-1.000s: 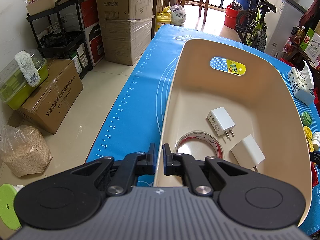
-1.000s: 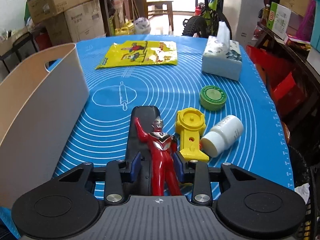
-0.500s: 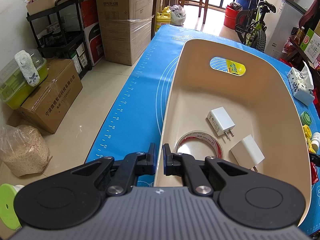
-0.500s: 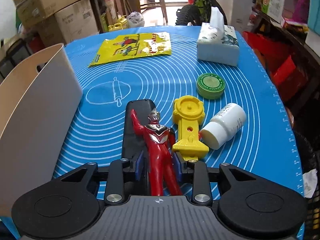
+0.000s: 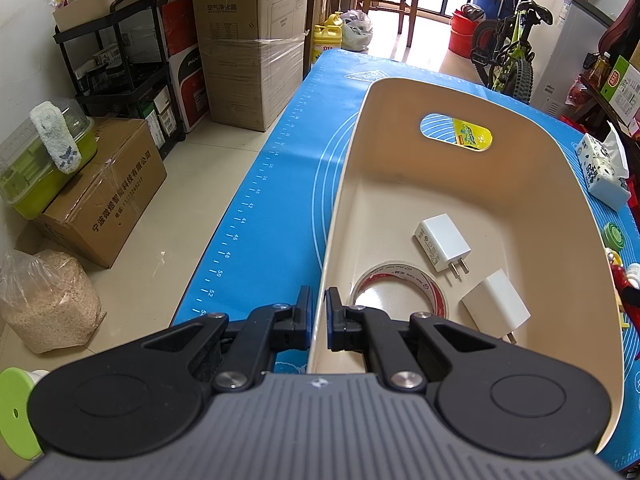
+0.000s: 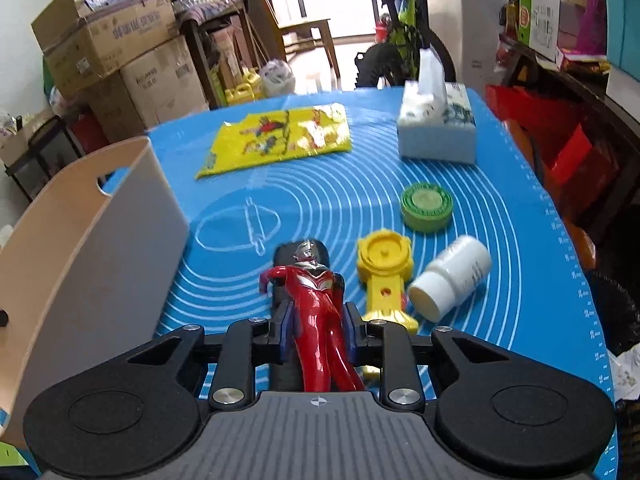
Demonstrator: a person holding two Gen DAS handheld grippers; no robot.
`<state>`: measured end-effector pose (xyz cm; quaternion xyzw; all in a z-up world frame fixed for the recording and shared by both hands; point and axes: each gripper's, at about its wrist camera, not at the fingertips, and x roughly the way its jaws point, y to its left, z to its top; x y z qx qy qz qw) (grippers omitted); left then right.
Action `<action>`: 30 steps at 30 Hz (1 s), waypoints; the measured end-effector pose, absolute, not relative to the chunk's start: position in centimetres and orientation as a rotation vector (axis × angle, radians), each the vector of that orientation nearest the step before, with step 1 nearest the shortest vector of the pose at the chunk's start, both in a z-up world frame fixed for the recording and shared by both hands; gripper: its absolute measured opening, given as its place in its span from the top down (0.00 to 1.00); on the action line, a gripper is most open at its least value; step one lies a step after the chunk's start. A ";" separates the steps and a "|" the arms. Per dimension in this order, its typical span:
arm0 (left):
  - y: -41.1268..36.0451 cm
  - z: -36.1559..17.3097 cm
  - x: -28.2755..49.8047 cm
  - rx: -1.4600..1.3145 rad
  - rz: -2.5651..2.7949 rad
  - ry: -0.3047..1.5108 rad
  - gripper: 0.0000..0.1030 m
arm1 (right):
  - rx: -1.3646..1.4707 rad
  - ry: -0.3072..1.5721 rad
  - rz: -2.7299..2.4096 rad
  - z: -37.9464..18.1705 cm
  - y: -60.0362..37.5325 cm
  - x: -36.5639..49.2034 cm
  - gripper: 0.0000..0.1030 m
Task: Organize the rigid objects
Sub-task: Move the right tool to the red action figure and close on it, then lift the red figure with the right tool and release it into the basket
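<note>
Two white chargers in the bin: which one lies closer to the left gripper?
The white plug charger beside the red-printed tape roll, prongs pointing toward the camera; the other white charger lies farther up the beige plastic bin.

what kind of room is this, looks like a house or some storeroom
Most likely a lived-in home room doubling as storage. Stacked cardboard boxes line the wall, a child's bicycle is parked by the doorway, and the work table is covered with a blue baking mat.
</note>
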<state>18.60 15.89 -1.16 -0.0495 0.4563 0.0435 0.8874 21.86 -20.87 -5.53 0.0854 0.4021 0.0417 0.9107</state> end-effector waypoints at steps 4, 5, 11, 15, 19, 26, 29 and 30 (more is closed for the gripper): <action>15.8 -1.2 18.6 -0.101 0.091 0.948 0.92 | 0.167 0.813 0.084 -5.0 -20.7 21.9 0.66; 15.9 -1.2 18.6 -0.102 0.091 0.948 0.92 | 0.169 0.809 0.082 -4.9 -20.7 21.9 0.66; 15.8 -1.2 18.5 -0.102 0.091 0.948 0.92 | 0.173 0.789 0.069 -4.6 -20.8 21.6 0.66; 15.8 -1.2 18.5 -0.102 0.091 0.948 0.92 | 0.174 0.754 0.080 -3.2 -20.5 21.4 0.66; 15.8 -1.2 18.5 -0.102 0.091 0.948 0.92 | 0.184 0.705 0.123 -0.9 -19.4 21.9 0.66; 15.8 -1.2 18.6 -0.103 0.090 0.947 0.92 | 0.138 0.636 0.217 2.5 -15.4 23.1 0.66; 15.9 -1.2 18.6 -0.102 0.091 0.948 0.92 | 0.131 0.622 0.263 3.5 -13.1 23.8 0.66; 15.9 -1.2 18.6 -0.103 0.090 0.948 0.92 | 0.126 0.621 0.280 3.6 -12.4 24.1 0.66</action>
